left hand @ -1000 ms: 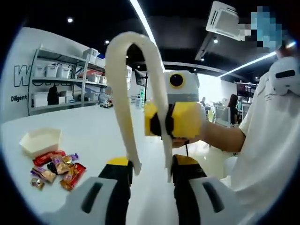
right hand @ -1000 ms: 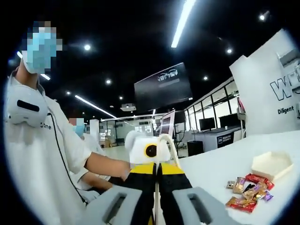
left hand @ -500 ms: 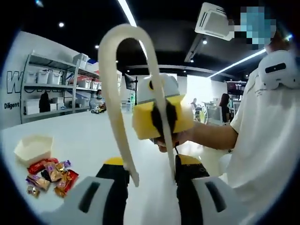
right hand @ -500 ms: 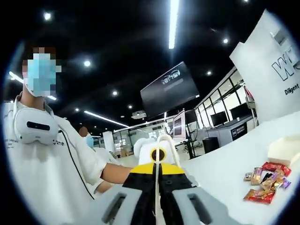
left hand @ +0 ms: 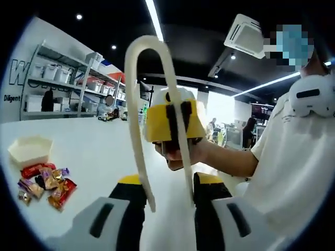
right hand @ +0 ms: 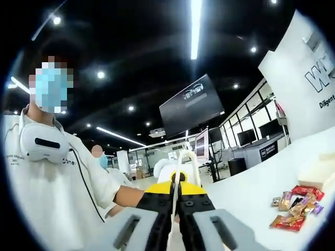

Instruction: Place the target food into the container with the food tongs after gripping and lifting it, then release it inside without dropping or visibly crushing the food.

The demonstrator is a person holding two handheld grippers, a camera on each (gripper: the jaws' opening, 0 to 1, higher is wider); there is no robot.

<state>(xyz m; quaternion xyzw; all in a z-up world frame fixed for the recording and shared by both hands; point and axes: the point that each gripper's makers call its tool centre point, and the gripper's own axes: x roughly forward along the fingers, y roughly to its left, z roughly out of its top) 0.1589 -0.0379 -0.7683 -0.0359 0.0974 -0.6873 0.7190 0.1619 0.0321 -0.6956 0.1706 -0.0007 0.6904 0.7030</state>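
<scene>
My left tool [left hand: 168, 194] has its two black, yellow-tipped jaws standing apart, and the two free ends of the cream food tongs [left hand: 152, 115] hang down between them. I cannot tell whether the jaws press on the tong arms or just flank them. The tongs rise as a tall loop, with their bend at the top of the left gripper view.

Behind that loop sits my right tool [left hand: 172, 123], its yellow face toward the camera, held in a hand [left hand: 184, 154] that reaches in from the right. One tong arm runs down across its front.

In the right gripper view, the right tool [right hand: 177, 209] has its jaws drawn narrow, pinched on a thin cream strip of the tongs [right hand: 177, 180] that stands up between them. Beyond it I see the left tool's white body [right hand: 170, 170] and a white sleeve [right hand: 99, 183].

Further out, on the white tabletop [left hand: 99, 157], a small heap of wrapped candies [left hand: 43, 184] lies well away from both tools. Just beside it, on the far side, sits the pale hexagonal container [left hand: 30, 150], open at the top. In the right gripper view the candies [right hand: 294, 206] lie at the lower right, with the container [right hand: 320, 170] near them at the edge. Shelving with white bins [left hand: 57, 86] stands behind the tabletop.
</scene>
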